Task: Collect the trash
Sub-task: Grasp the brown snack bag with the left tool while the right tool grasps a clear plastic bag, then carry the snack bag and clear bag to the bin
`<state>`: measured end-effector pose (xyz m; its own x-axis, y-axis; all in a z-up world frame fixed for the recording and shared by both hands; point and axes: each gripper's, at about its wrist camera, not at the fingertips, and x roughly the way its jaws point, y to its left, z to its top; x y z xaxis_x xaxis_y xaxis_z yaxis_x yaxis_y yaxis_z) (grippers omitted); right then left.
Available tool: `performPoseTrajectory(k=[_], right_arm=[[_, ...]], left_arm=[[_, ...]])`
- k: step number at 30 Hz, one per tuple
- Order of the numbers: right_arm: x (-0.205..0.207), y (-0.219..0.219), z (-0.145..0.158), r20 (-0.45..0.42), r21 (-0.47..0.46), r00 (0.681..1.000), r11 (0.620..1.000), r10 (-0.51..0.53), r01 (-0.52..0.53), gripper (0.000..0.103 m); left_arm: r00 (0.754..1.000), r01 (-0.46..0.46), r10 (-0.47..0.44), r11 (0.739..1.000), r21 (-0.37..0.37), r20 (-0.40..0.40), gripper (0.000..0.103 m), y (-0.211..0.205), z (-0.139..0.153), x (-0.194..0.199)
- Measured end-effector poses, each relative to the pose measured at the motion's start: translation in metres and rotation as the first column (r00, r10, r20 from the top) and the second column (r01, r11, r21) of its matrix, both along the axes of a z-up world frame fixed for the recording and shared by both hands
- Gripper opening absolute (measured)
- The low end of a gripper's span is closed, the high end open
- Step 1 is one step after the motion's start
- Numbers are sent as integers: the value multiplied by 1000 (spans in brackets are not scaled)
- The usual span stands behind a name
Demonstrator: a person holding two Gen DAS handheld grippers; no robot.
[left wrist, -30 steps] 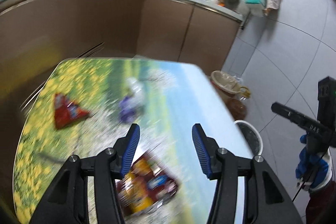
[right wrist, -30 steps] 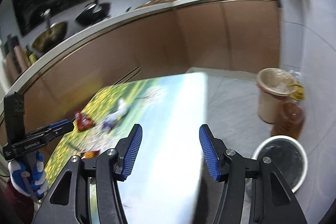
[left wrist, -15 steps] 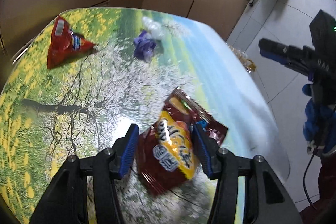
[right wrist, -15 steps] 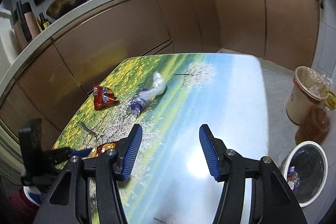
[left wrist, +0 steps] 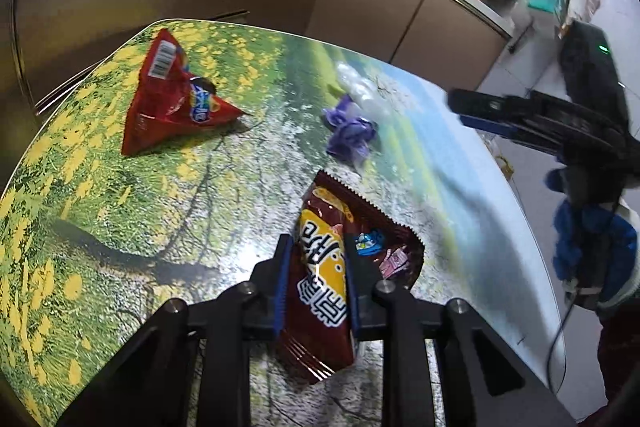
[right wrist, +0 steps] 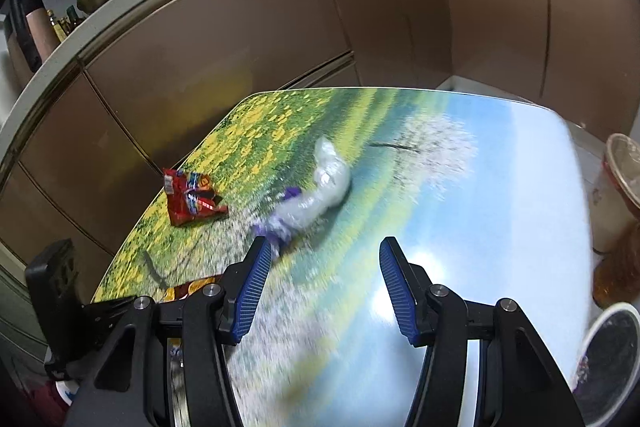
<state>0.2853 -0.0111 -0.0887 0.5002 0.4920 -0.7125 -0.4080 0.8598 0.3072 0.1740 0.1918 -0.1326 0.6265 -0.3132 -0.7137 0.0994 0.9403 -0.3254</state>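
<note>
My left gripper (left wrist: 316, 259) is shut on a dark red and yellow snack bag (left wrist: 324, 291) lying on the flower-print table (left wrist: 100, 187). A red triangular snack bag (left wrist: 172, 99) lies at the far left of the table, also in the right wrist view (right wrist: 192, 197). A crumpled clear and purple wrapper (left wrist: 352, 123) lies beyond my left gripper and just ahead of my open, empty right gripper (right wrist: 324, 259), where it shows blurred (right wrist: 316, 191). The right gripper also shows at the right of the left wrist view (left wrist: 520, 115).
A white waste bin (right wrist: 612, 355) stands on the floor at the table's right, with a tan bucket (right wrist: 620, 179) and an amber jar (right wrist: 620, 271) behind it. Brown kitchen cabinets (right wrist: 280, 27) curve round the far side.
My left gripper has closed its fingers on the dark red snack bag. My right gripper has moved forward and lower toward the purple wrapper.
</note>
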Motion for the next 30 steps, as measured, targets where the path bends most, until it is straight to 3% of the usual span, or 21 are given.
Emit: performPoseTrajectory(k=[9, 16, 19, 24, 30], right_arm=[[57, 48, -25, -50, 1, 999, 1000, 19, -19, 56], [84, 54, -45, -117, -12, 993, 1000, -26, 25, 42], [86, 54, -51, -125, -22, 992, 999, -26, 24, 31], [79, 44, -43, -98, 1, 995, 1000, -27, 27, 29], [38, 17, -9, -14, -17, 1000, 1000, -18, 17, 29]], left_arm=[[1000, -22, 22, 996, -91, -3, 20, 15, -4, -2], [1000, -4, 4, 995, -99, 2, 20, 13, -6, 1], [1000, -10, 11, 995, -103, 2, 20, 14, -7, 1], [999, -27, 28, 997, -70, 16, 20, 11, -3, -2], [997, -41, 46, 996, -74, 64, 19, 6, 19, -18]])
